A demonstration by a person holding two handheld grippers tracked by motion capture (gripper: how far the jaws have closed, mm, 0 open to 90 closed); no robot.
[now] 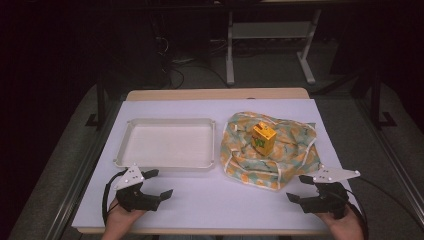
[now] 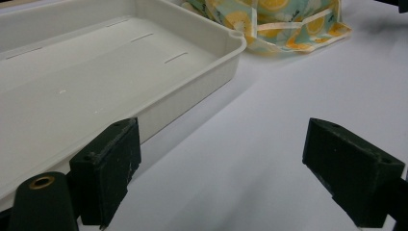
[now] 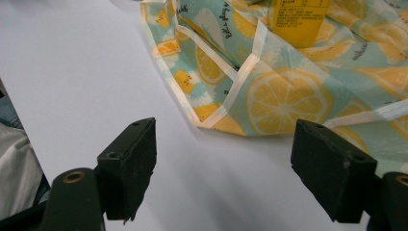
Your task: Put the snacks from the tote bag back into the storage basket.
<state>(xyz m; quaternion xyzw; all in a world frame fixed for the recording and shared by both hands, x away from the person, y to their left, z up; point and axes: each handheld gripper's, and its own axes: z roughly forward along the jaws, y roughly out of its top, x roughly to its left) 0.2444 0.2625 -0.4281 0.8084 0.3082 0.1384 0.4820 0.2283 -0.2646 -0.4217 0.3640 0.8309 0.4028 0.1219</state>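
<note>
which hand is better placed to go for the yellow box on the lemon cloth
Probably right. The right tool is open beside the cloth's near edge, facing the yellow box. The left tool sits by the white tray, farther off.

Patterned cloth (image 1: 272, 150) lies rumpled on the right half of the white counter (image 1: 210, 200), just beside the right rim of the tray (image 1: 170, 142), apart from it by a narrow gap. Print: orange and yellow citrus slices on pale teal, with a cream border band along the hem. Edges folded inward in places, giving raised creases; the near corner comes to a point flat on the counter in the right gripper view (image 3: 269, 96). A small yellow carton (image 1: 263, 138) stands on the middle of the cloth, slightly tilted, with green print on its near face and small text on another side.
</note>
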